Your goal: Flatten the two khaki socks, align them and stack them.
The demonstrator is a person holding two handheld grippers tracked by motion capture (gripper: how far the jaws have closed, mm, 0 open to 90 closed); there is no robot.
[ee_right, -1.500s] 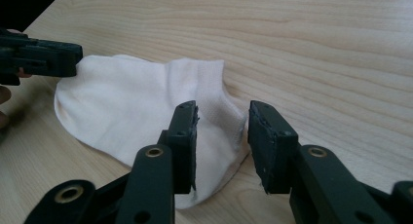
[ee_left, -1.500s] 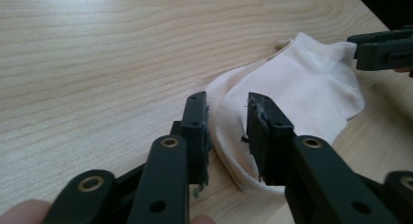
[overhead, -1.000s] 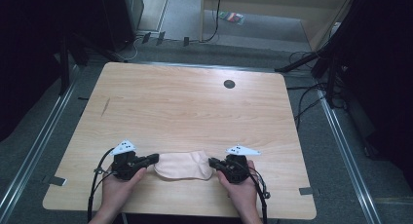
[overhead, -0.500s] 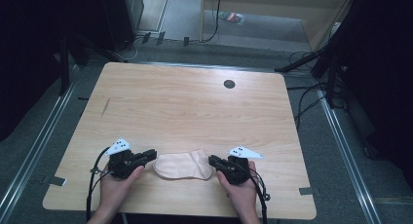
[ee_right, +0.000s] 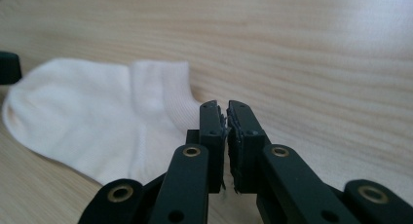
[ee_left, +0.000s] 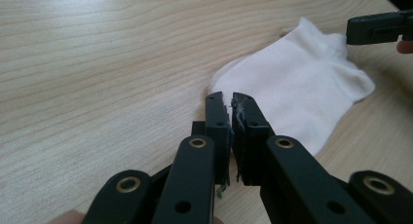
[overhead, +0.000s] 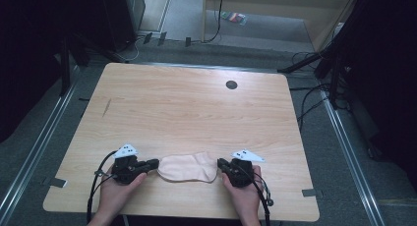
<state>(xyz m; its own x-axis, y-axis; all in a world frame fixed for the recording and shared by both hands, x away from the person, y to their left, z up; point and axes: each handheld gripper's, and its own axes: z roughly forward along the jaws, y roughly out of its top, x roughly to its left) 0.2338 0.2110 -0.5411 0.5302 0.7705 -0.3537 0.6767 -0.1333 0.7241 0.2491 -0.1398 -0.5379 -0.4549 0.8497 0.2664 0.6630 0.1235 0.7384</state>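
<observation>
A pale, whitish ankle sock (overhead: pixel 188 167) lies flat on the wooden table (overhead: pixel 196 108) near its front edge. My left gripper (overhead: pixel 156 163) rests on the table at the sock's left end, shut and empty, its tips just short of the toe (ee_left: pixel 219 80). At the cuff end lies my right gripper (overhead: pixel 220 163), also shut with nothing between its pads. In the left gripper view the jaws of the left gripper (ee_left: pixel 230 96) meet in front of the sock (ee_left: pixel 297 83). In the right gripper view the right gripper (ee_right: pixel 222 104) sits beside the sock's ribbed cuff (ee_right: pixel 160 87).
A dark round cable hole (overhead: pixel 231 84) sits near the table's far edge, and a short dark mark (overhead: pixel 106 107) lies at its left. Cables trail from both grippers over the front edge. Metal floor rails (overhead: pixel 34 152) run along both sides.
The left gripper has drawn back slightly to the left, off the sock's end. The sock stays flat in place and the right gripper has hardly moved.
</observation>
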